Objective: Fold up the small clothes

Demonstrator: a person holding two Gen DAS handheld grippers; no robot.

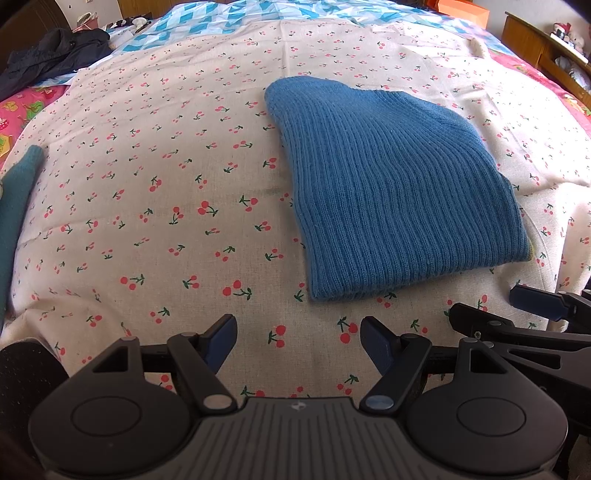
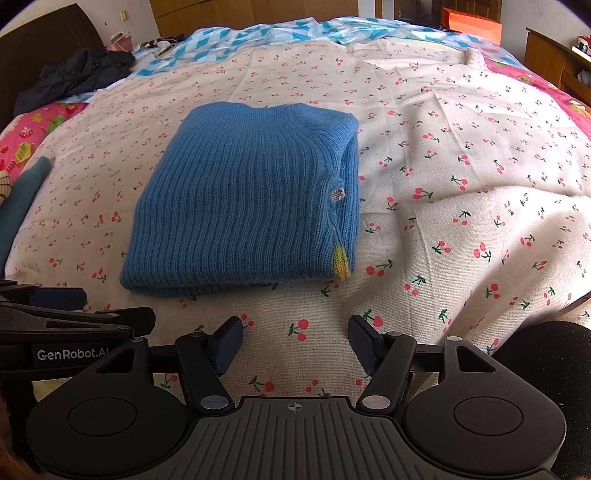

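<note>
A blue ribbed knit garment (image 1: 391, 188) lies folded into a compact block on the cherry-print sheet (image 1: 147, 192); the right wrist view shows the garment (image 2: 243, 199) with a small yellow trim at its near right corner. My left gripper (image 1: 298, 343) hovers open just short of the garment's near edge, nothing between its blue pads. My right gripper (image 2: 295, 341) is also open and empty, a little back from the garment's near edge. Each gripper shows at the other view's side: the right gripper (image 1: 532, 314), the left gripper (image 2: 55, 306).
A teal garment (image 1: 16, 199) lies at the sheet's left edge, with a striped piece (image 2: 5, 184) beside it. Dark clothing (image 1: 55, 55) is heaped at the far left. A blue-and-white quilt (image 2: 295, 31), an orange box (image 2: 472, 20) and wooden furniture (image 1: 535, 40) lie beyond.
</note>
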